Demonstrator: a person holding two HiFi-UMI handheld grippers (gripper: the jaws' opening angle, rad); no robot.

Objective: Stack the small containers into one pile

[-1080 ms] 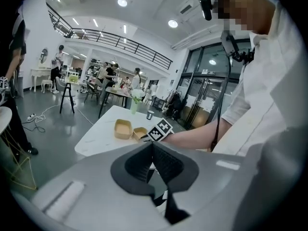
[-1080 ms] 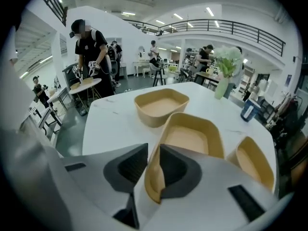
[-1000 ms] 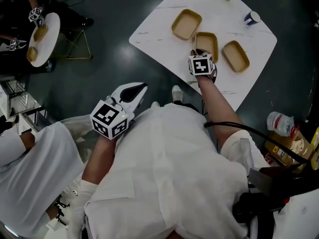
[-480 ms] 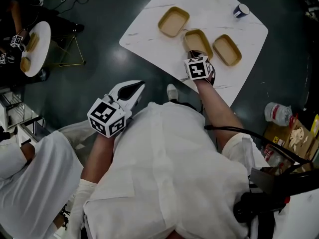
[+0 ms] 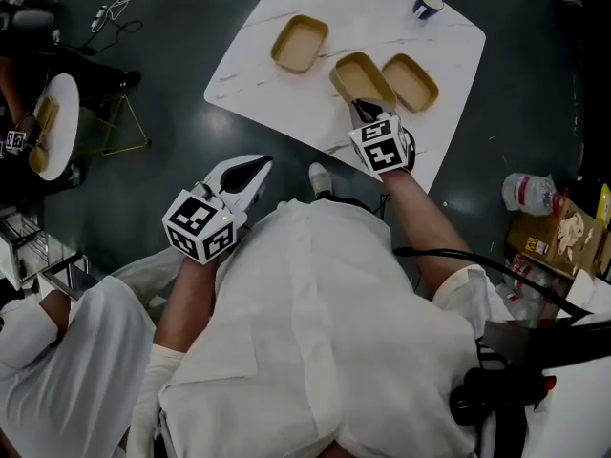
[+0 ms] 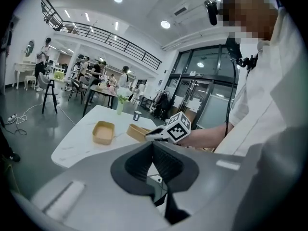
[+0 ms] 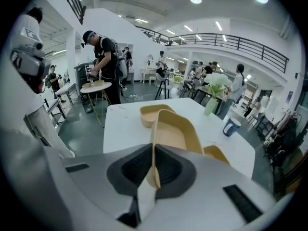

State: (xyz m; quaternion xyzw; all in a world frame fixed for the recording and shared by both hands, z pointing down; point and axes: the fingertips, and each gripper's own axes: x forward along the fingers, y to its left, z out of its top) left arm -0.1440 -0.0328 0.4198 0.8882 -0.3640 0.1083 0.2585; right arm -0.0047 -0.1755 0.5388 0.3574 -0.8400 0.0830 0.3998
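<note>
Since a second ago the right gripper (image 5: 361, 111) has come up from the table (image 5: 250, 65), and its jaws have just been closing. They now pinch the near wall of the middle container (image 5: 361, 76), pads pressed on either side of the rim. That container tilts, near end raised (whether the far end touches the marble, cannot tell). It sits between the left container (image 5: 299, 43), which lies flat and well apart, and the right container (image 5: 410, 81), just beside it. The left gripper (image 5: 250, 172) hangs off the table by the person's torso, jaws together on nothing.
</note>
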